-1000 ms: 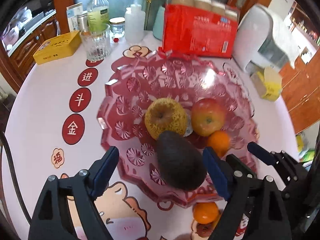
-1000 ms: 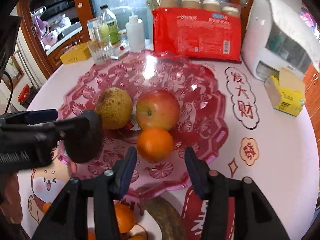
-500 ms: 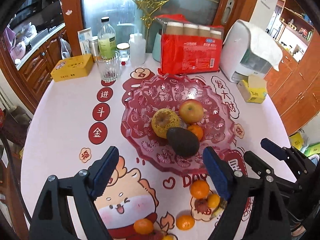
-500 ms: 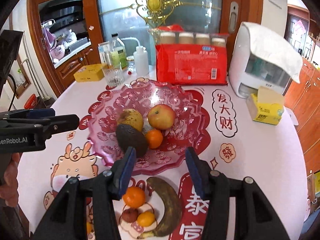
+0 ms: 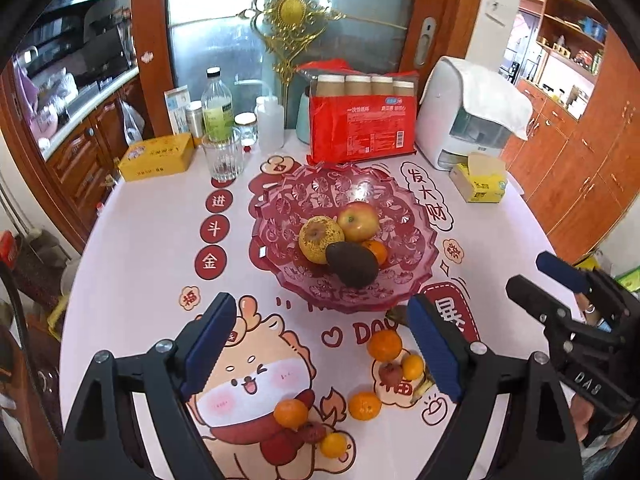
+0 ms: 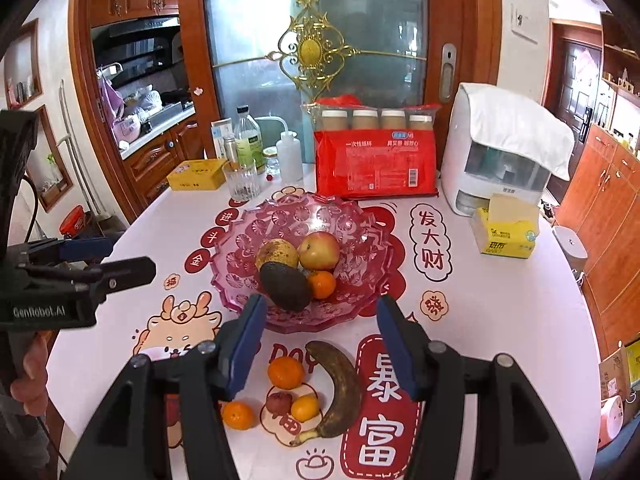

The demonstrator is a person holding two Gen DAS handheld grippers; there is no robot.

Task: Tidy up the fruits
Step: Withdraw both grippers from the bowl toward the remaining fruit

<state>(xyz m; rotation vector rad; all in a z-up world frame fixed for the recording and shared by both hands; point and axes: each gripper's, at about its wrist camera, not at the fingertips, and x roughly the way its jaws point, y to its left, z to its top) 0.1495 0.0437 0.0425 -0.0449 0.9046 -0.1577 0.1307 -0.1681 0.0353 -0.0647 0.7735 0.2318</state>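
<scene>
While both jaws widen on nothing, I hold my left gripper (image 5: 320, 344) and right gripper (image 6: 320, 344) above the bowl (image 6: 360, 280) holding the avocado (image 6: 285, 286).

You have one pink bowl (image 5: 280, 200) in front of you. It holds four fruits: one pear (image 5: 320, 236), one apple (image 5: 358, 220), one avocado (image 5: 352, 264) and one tangerine (image 5: 378, 251). At six o'clock from the bowl you can count five loose tangerines (image 5: 384, 346), two small dark red fruits (image 5: 390, 372) and one banana (image 6: 340, 388). From ten to two o'clock around the bowl stand one yellow tin (image 5: 156, 156), one glass (image 5: 223, 156), one clear bottle (image 5: 217, 108), one small jar (image 5: 245, 126), one white squeeze bottle (image 5: 270, 124), one red pack (image 5: 360, 136) showing four capped tubes, one white appliance (image 5: 460, 128) and one yellow tissue box (image 5: 480, 184).
</scene>
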